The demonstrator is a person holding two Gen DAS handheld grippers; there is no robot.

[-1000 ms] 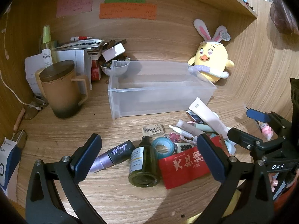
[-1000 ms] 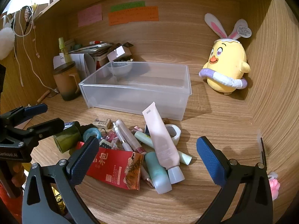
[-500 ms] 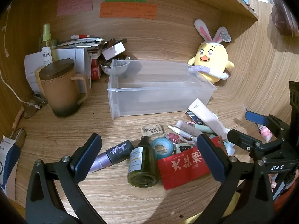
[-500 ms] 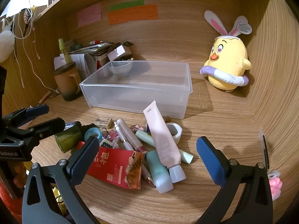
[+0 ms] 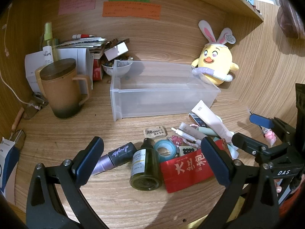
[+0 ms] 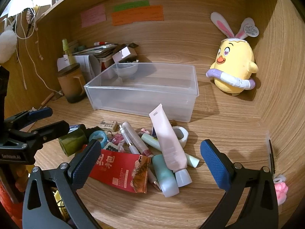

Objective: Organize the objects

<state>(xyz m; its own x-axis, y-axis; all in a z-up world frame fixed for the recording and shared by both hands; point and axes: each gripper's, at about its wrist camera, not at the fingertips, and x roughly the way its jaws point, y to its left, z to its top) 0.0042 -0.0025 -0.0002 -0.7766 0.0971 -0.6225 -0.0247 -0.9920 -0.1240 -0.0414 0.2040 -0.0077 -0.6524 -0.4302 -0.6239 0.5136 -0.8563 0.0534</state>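
Writing on the wall notes (image 5: 131, 9) was too small to read. The red packet (image 6: 122, 168) was partly covered by the right gripper's finger (image 6: 85, 164). The clear bin (image 5: 164, 93) hid part of the bowl (image 5: 116, 69). The carton (image 5: 6, 162) was cut off at the left edge.

A wood-grain tabletop (image 6: 219, 126) carries a clear plastic bin (image 6: 144, 93) at centre; a lidded brown mug (image 5: 61, 89) to its left; a yellow plush chick (image 6: 234, 70) at the back right; a heap of small items lies in front of the bin: red packet (image 6: 122, 169), pink tube (image 6: 167, 143), green bottle (image 5: 145, 166), eraser (image 5: 154, 132).
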